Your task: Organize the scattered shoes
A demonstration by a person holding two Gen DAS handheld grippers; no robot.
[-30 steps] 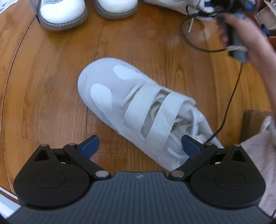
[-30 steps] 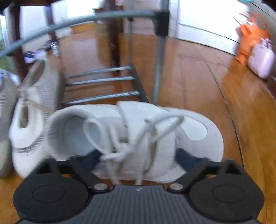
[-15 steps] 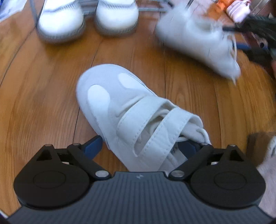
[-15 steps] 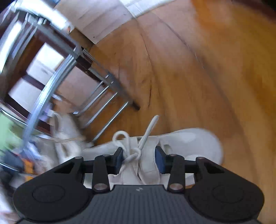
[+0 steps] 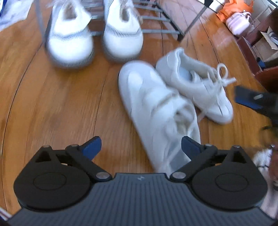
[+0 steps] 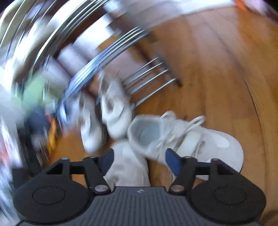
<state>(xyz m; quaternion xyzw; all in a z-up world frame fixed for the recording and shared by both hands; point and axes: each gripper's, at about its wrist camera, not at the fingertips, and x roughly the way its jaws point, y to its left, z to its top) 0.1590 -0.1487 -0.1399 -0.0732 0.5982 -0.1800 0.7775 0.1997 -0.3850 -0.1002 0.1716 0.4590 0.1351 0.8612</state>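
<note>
A white strap shoe (image 5: 156,111) lies on the wooden floor, toe pointing away. My left gripper (image 5: 140,146) hangs over its heel end with jaws opening wide; the right finger sits beside the heel and no pad presses it. A second white shoe (image 5: 196,87) with laces lies against it on the right, toe toward me. In the right wrist view that laced shoe (image 6: 191,139) rests on the floor just past my right gripper (image 6: 139,160), whose jaws are opening and hold nothing. The strap shoe's toe (image 6: 128,161) shows below and between its fingers. The right view is badly blurred.
A pair of white mesh shoes (image 5: 69,40) (image 5: 123,34) stands at the foot of a metal shoe rack (image 5: 156,22). Beyond it an orange bag (image 5: 232,7) and a pink bag (image 5: 239,24) sit on the floor. Dark furniture (image 5: 257,57) lines the right side.
My right gripper let go of the laced shoe, which now lies beside the strap shoe, and pulled back. My left gripper narrowed around the strap shoe, then widened and drew back.
</note>
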